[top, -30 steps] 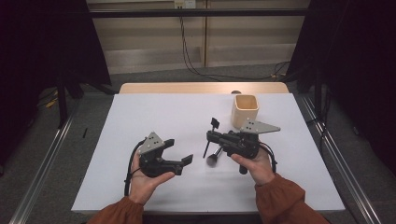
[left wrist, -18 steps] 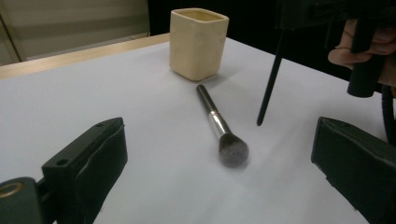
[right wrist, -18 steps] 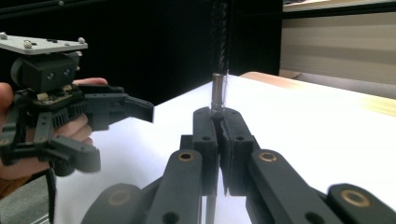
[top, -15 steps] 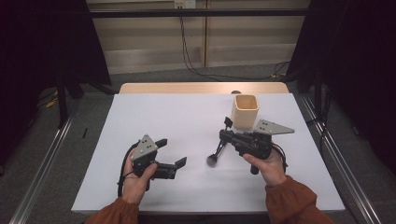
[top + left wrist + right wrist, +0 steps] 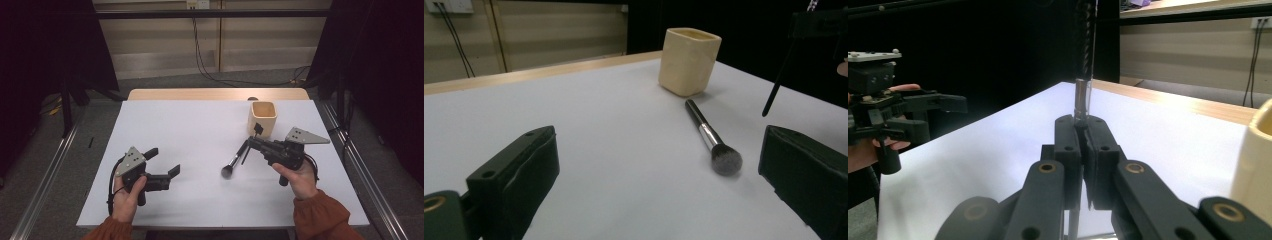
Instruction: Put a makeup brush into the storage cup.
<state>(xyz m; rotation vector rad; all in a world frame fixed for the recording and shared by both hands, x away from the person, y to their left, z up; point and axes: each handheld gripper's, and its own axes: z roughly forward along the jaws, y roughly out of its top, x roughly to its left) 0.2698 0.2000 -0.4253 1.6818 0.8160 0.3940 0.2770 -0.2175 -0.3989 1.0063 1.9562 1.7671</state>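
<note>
Right hand-held gripper (image 5: pixel 251 142): held over the tabletop (image 5: pixel 200 125) at about 4 o'clock in the high view, jaws pointing toward 9 o'clock. In the right gripper view the jaws are pressed together, pinching a thin black wand (image 5: pixel 1082 97) just below its metal collar. The wand stands upright out of the jaw tips. In the high view the wand (image 5: pixel 245 154) crosses the jaws on a slight slant. Its lower end hangs clear above the tabletop in the left gripper view.

Left hand-held gripper (image 5: pixel 162 161): at about 8 o'clock on the tabletop, jaws spread wide, nothing between them. They point toward 3 o'clock.

Makeup brush (image 5: pixel 234 161): lies flat on the tabletop between the two hand-held grippers, close to the right one, at 7 o'clock from its jaw tips. Bristle head toward the person, handle end toward 1 o'clock, under the wand. Neither hand-held gripper touches it.

Beige cup (image 5: pixel 262 117): upright, at 12 o'clock from the right jaws, near but apart from them. The brush's handle end points at it with a gap between them in the left gripper view.
</note>
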